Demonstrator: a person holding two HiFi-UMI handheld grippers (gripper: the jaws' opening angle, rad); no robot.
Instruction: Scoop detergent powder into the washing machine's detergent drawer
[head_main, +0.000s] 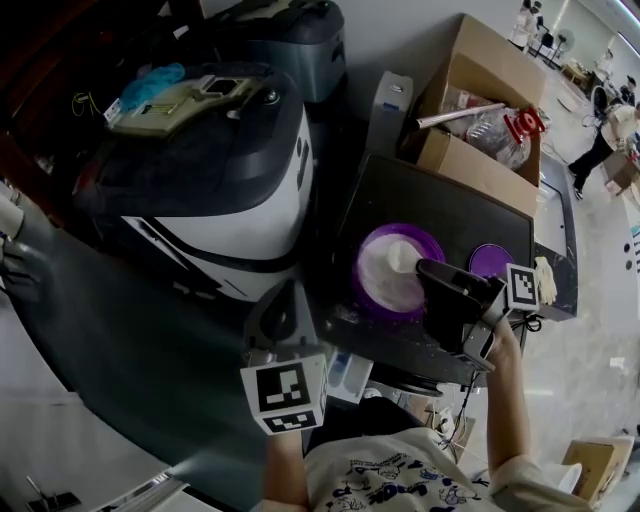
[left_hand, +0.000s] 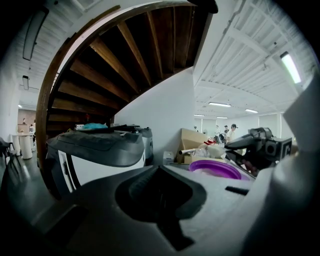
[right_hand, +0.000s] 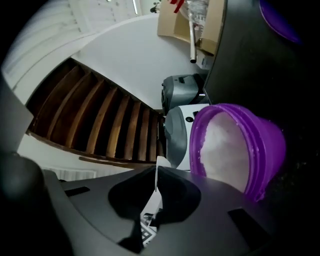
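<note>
A purple tub (head_main: 372, 300) of white detergent powder (head_main: 385, 280) stands open on the dark washing machine top (head_main: 440, 205). My right gripper (head_main: 428, 268) reaches over the tub from the right, shut on the thin handle of a white scoop (head_main: 403, 256). In the right gripper view the handle (right_hand: 154, 196) shows edge-on between the jaws, with the tub (right_hand: 260, 150) just ahead. My left gripper (head_main: 278, 310) is low at the machine's front left, jaws shut with nothing seen between them (left_hand: 160, 170). A white and blue drawer (head_main: 348, 372) shows beside it.
The tub's purple lid (head_main: 490, 260) lies right of the tub. A cardboard box (head_main: 480, 130) with bottles stands behind the machine. A white and dark appliance (head_main: 220, 170) fills the left. People stand far off at the right (head_main: 600, 140).
</note>
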